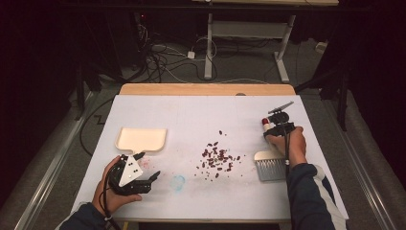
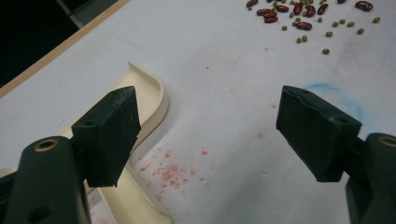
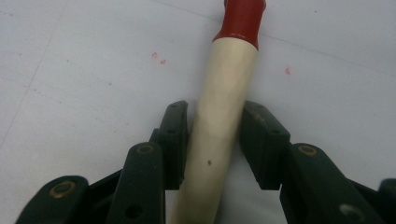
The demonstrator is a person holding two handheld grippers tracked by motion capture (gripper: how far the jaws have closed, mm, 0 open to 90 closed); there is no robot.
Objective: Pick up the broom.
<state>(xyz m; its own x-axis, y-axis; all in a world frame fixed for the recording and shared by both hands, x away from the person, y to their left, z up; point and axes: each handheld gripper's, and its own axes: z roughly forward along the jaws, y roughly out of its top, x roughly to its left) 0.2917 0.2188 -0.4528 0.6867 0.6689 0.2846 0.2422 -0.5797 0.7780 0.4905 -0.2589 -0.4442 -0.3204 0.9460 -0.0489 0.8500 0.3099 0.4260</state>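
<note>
Overhead light falls evenly on the desk (image 1: 201, 201); its white surface reads bright, while the room beyond the far edge is near black. Shadows are short and soft. The high view is coarse: the scattered beans (image 1: 218, 157) blur into dark specks. In the left gripper view the left claw (image 2: 208, 135) is sharp and the beans toward the top edge are softer. In the right gripper view the cream handle (image 3: 224, 93) is slightly soft, with a small glint on its red end.
</note>
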